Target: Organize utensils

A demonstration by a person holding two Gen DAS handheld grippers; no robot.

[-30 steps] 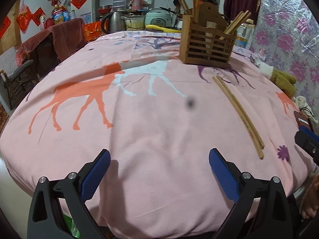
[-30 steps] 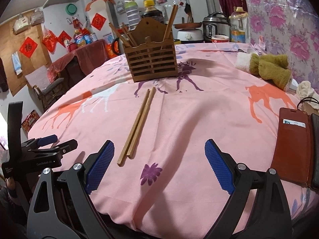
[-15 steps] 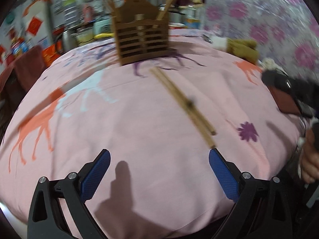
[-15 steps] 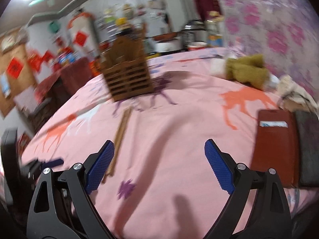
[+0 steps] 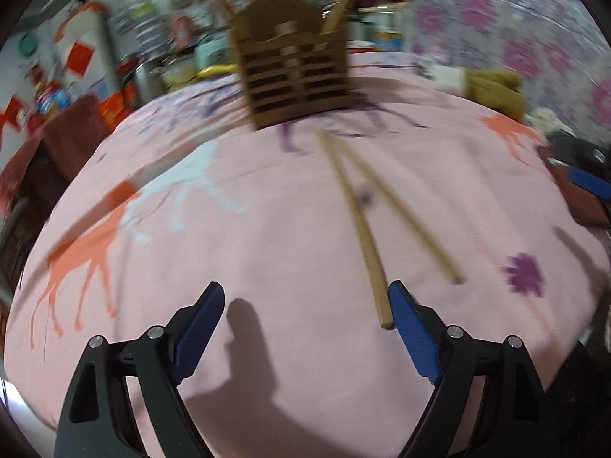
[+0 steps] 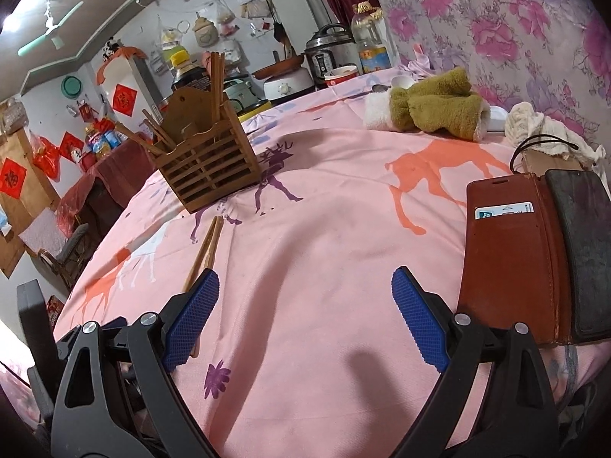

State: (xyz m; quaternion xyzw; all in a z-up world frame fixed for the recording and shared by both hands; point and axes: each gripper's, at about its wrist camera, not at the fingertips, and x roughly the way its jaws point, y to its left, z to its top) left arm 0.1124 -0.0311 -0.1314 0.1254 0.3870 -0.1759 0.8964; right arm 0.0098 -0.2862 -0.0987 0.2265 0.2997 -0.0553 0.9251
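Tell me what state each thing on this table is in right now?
Loose chopsticks: lying flat on the cloth, ends spread.
Wooden chopstick holder: upright, chopsticks standing in it.
Brown phone wallet case: lying open, card showing.
Green towel: bunched up.
Left gripper: open, jaws just closing, chopstick end by one finger.
Right gripper: open, empty.

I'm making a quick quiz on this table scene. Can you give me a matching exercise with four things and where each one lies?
Things:
1. wooden holder
2. loose chopsticks
3. green towel
4. brown wallet case

Places:
A. flat on the pink cloth, in front of the holder
B. near table edge, beside a dark phone
C. standing upright, chopsticks inside
D. far side, by the floral wall

Pairs: 1-C, 2-A, 3-D, 4-B
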